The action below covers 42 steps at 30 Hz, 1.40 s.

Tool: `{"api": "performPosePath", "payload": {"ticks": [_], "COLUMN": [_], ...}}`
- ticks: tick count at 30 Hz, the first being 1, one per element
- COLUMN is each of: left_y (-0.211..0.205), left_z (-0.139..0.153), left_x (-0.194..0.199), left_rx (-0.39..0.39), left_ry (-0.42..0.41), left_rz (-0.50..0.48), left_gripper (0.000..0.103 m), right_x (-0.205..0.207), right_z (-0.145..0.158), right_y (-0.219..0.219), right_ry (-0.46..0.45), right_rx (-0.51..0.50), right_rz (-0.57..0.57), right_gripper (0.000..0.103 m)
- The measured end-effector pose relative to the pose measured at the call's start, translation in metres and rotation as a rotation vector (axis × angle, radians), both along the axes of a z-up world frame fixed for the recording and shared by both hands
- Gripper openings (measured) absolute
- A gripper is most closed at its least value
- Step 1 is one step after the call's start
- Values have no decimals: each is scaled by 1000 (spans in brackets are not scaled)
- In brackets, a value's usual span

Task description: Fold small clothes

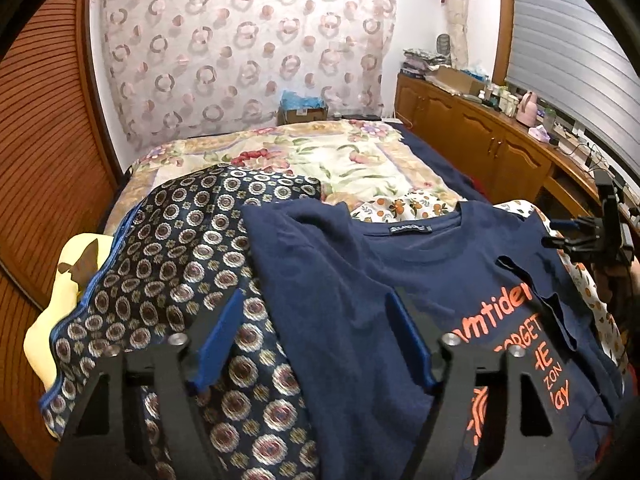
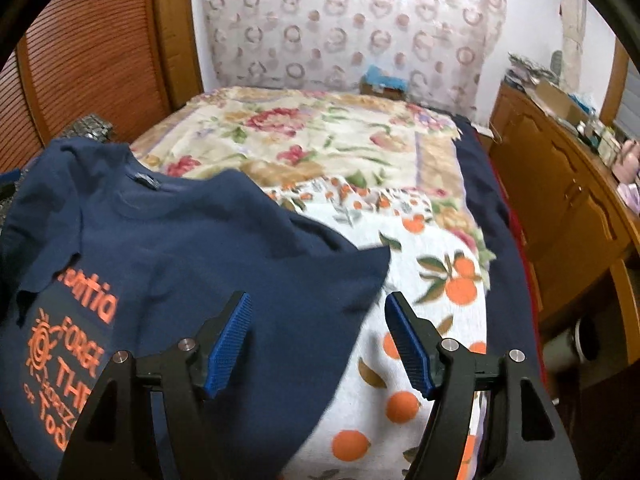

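Lying spread on the bed point(image 1: 360, 152), the navy T-shirt point(image 1: 360, 280) with orange lettering fills the left wrist view from 3 to 6 o'clock, collar toward 12 o'clock. At 9 o'clock a dark patterned cloth point(image 1: 180, 248) lies just beside it, the shirt's edge overlapping it. The left tongs point(image 1: 320, 340) hang released over that seam, blue pads apart and gripping nothing. At 3 o'clock the right tongs point(image 1: 568, 236) show small at the shirt's far edge. A wooden desk point(image 1: 500, 136) crowded with bottles runs along 2 o'clock.

From the right wrist view, the T-shirt point(image 2: 200, 248) lies from 9 to 6 o'clock, its sleeve tip reaching toward centre. An orange-print cloth point(image 2: 432, 280) lies under it at 4 o'clock, upon the flowered blanket point(image 2: 320, 136). The right tongs point(image 2: 320, 340) stand released, the sleeve edge lying below the gap, neither pad pressing it.
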<state>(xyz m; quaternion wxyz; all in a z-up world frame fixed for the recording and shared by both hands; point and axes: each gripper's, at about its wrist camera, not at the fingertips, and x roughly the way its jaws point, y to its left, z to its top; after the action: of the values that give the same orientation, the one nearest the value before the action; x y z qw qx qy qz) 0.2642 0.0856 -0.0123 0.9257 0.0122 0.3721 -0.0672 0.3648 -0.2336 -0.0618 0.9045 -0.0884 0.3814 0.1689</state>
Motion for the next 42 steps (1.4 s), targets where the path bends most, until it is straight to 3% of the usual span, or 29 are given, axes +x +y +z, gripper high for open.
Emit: {"api": "performPosePath", "payload": {"ticks": [9, 16, 20, 21, 23, 30, 37, 40, 42], "left_y": [15, 17, 13, 12, 6, -13, -25, -29, -30], "left_z": [-3, -9, -9, -9, -6, 10, 18, 16, 16], "left_x": [25, 45, 52, 52, 50, 34, 9, -3, -11], "left_rx": [-5, -14, -10, -9, -1, 1, -48, -63, -75], "left_ry": [64, 103, 111, 108, 94, 19, -25, -30, -38], "left_rz": [24, 14, 2, -5, -21, -78, -113, -119, -118], "left_gripper": [57, 47, 30, 18, 8, 7, 6, 6, 6], "right_x": [6, 5, 6, 7, 7, 8, 28, 33, 32], "right_z": [-2, -5, -11, -10, -11, -10, -8, -5, -5], "right_y": [-2, -7, -9, -10, -10, -12, -12, -8, -3], "right_ry": [32, 0, 0, 0, 2, 5, 20, 23, 32], "right_rx": [9, 19, 16, 16, 18, 22, 29, 38, 39], "right_rz": [-20, -18, -19, -18, -19, -16, -29, -12, 8], "right_gripper": [71, 71, 72, 72, 72, 72, 72, 51, 21]}}
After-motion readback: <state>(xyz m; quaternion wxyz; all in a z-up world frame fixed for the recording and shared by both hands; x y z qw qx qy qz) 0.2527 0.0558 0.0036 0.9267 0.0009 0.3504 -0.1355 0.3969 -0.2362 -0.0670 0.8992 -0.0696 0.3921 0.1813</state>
